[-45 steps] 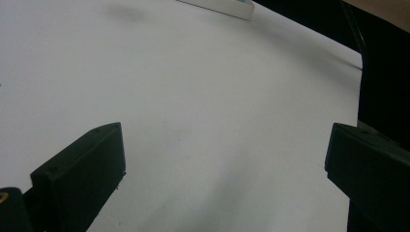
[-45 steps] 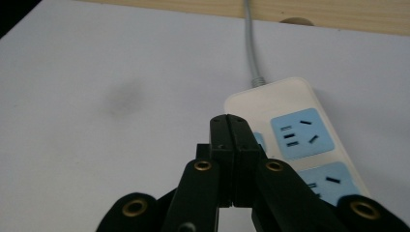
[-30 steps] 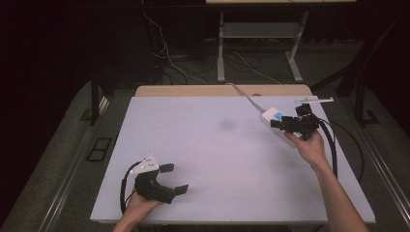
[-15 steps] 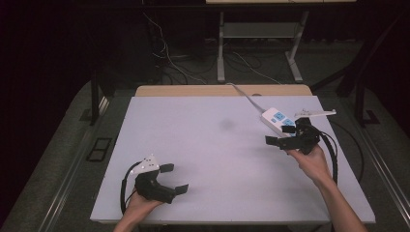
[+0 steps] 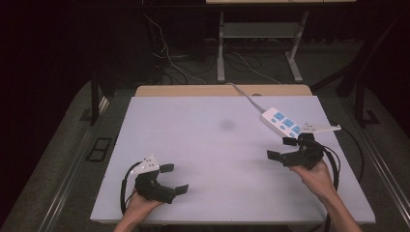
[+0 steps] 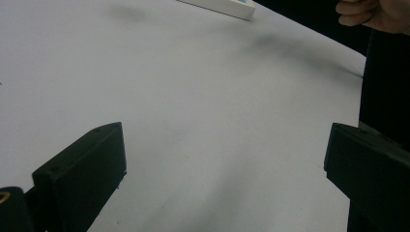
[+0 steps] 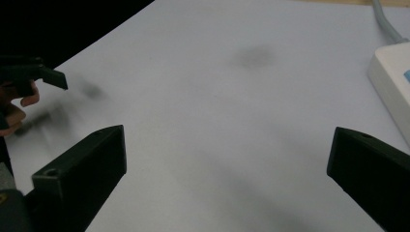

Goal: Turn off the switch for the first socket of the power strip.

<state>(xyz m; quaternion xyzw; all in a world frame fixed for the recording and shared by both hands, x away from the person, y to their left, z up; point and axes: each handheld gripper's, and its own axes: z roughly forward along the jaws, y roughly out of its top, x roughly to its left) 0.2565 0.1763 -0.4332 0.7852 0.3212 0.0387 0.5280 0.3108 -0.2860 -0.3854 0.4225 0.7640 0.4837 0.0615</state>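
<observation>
Both my claws, left gripper [image 5: 174,179] and right gripper [image 5: 282,148], are spread wide, holding nothing; power strip [image 5: 282,121] sits just beyond the right one by the table's [image 5: 212,145] far right edge.

Two black grippers are seen, each with two blocky, flat-faced jaws. The left gripper [image 5: 173,179] is topped by a grey three-cornered plate, and a black cable is looped behind it. The right gripper [image 5: 282,148] is fitted with a like plate and cable. A small hole is seen in one jaw. Forearms are bare, no sleeves.

Dim lab: bare table [image 5: 212,145], floor cables [image 5: 164,53].
</observation>
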